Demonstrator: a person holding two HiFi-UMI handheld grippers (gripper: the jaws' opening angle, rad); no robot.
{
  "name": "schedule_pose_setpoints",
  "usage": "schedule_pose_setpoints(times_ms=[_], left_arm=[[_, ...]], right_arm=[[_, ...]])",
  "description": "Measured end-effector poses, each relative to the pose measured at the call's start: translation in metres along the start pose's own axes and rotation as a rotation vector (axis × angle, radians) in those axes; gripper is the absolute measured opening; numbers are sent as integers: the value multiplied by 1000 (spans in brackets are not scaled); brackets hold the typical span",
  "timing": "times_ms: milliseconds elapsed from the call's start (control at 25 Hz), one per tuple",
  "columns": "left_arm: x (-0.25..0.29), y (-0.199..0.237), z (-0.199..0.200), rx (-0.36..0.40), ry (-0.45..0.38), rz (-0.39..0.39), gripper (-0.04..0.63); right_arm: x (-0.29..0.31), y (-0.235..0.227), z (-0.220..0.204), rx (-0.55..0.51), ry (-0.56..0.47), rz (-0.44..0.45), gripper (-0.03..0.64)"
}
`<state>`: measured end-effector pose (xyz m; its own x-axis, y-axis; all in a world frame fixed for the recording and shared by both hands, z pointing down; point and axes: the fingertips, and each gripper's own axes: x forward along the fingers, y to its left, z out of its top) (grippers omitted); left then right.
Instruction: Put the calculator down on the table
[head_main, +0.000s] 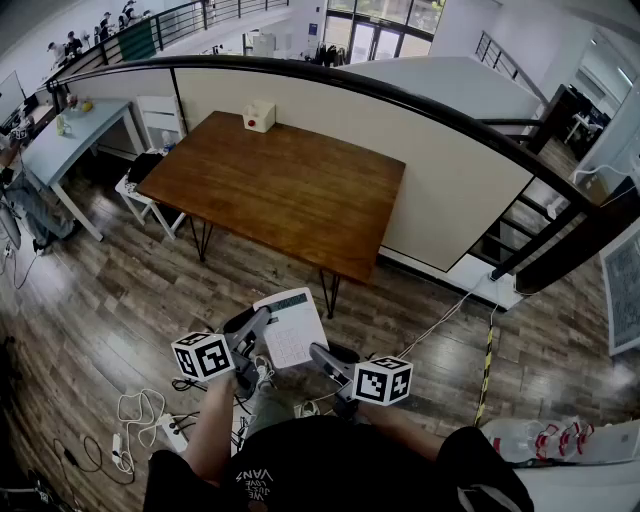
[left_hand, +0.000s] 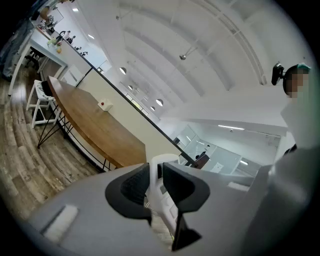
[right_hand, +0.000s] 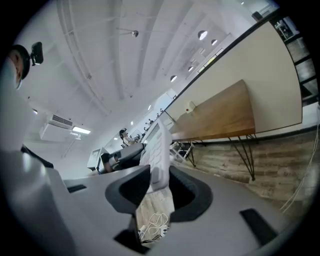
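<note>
A white calculator (head_main: 290, 326) hangs in the air above the wooden floor, in front of the near end of the brown wooden table (head_main: 290, 190). My left gripper (head_main: 262, 322) is shut on its left edge, and my right gripper (head_main: 318, 352) is shut on its lower right corner. In the left gripper view the calculator (left_hand: 156, 172) stands edge-on, pinched by the left gripper (left_hand: 156, 186). In the right gripper view the calculator (right_hand: 159, 145) tilts up out of the right gripper (right_hand: 160, 180), with the table (right_hand: 220, 117) beyond.
A small white and red box (head_main: 260, 115) sits at the table's far end. A stool (head_main: 140, 182) and a white desk (head_main: 70, 140) stand to the left. Cables and a power strip (head_main: 150, 428) lie on the floor. A curved railing (head_main: 420, 105) and stairs (head_main: 520, 240) run behind.
</note>
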<state>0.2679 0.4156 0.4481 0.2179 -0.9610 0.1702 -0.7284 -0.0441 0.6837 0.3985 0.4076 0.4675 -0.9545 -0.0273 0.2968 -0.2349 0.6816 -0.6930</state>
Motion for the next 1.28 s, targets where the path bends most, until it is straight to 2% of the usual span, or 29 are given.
schedule_pose_setpoints(times_ms=[280, 440, 1000, 1280], left_arm=[[4, 10, 15, 5, -11, -16, 72], [12, 27, 29, 3, -1, -31, 72], [38, 134, 123, 18, 123, -108, 71], [45, 179, 173, 49, 199, -175, 72]], right_arm=[[13, 3, 12, -11, -37, 11, 129], [33, 0, 19, -1, -43, -13, 129], [165, 2, 65, 68, -110, -114, 128], [228, 12, 85, 104, -197, -168, 127]])
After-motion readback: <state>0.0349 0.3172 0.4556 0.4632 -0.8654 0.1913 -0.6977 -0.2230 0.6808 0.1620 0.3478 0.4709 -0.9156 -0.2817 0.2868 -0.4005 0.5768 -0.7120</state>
